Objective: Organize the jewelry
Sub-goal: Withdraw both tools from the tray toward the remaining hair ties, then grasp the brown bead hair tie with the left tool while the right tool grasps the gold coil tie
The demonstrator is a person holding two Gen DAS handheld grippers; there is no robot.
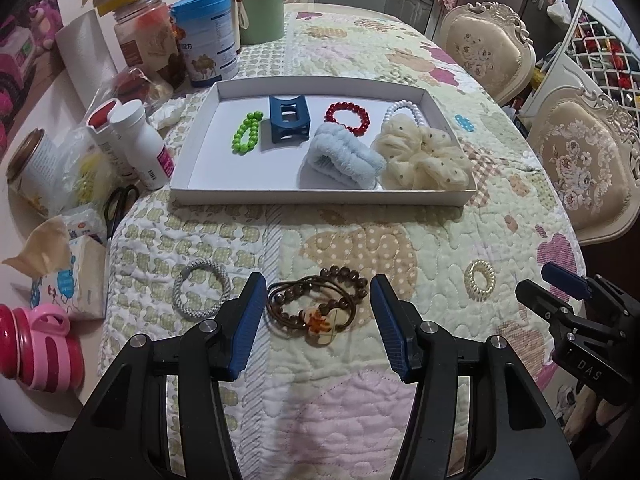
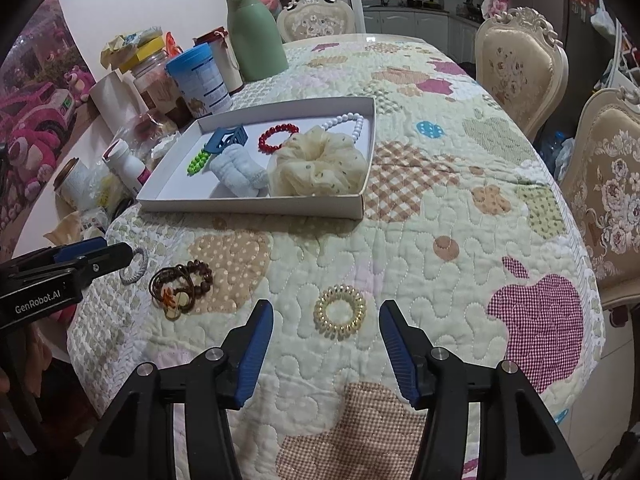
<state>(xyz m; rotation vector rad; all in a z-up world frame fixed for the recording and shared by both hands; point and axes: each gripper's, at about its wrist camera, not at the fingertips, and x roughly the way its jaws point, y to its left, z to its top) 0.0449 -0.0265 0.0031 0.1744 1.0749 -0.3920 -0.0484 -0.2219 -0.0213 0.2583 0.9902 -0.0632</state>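
Note:
A white tray (image 1: 200, 152) on the quilted table holds a green bead bracelet (image 1: 246, 133), a blue claw clip (image 1: 289, 121), a red bead bracelet (image 1: 347, 117), a white pearl bracelet (image 1: 406, 109), a light blue scrunchie (image 1: 342, 159) and a cream scrunchie (image 1: 424, 157). In front of it lie a brown bead bracelet with hair ties (image 1: 316, 304), a grey hair tie (image 1: 202, 290) and a gold coil hair tie (image 2: 340, 312). My left gripper (image 1: 318, 322) stands open, its fingers on either side of the brown bracelet. My right gripper (image 2: 326, 346) stands open around the gold coil tie, not touching it.
Jars, bottles, a green flask (image 1: 258, 0), scissors (image 1: 120, 204), a tissue pack (image 1: 68, 276) and a pink claw clip (image 1: 44, 344) crowd the table's left side. Upholstered chairs (image 1: 584, 164) stand along the right edge. The right gripper also shows at the right of the left wrist view (image 1: 572, 292).

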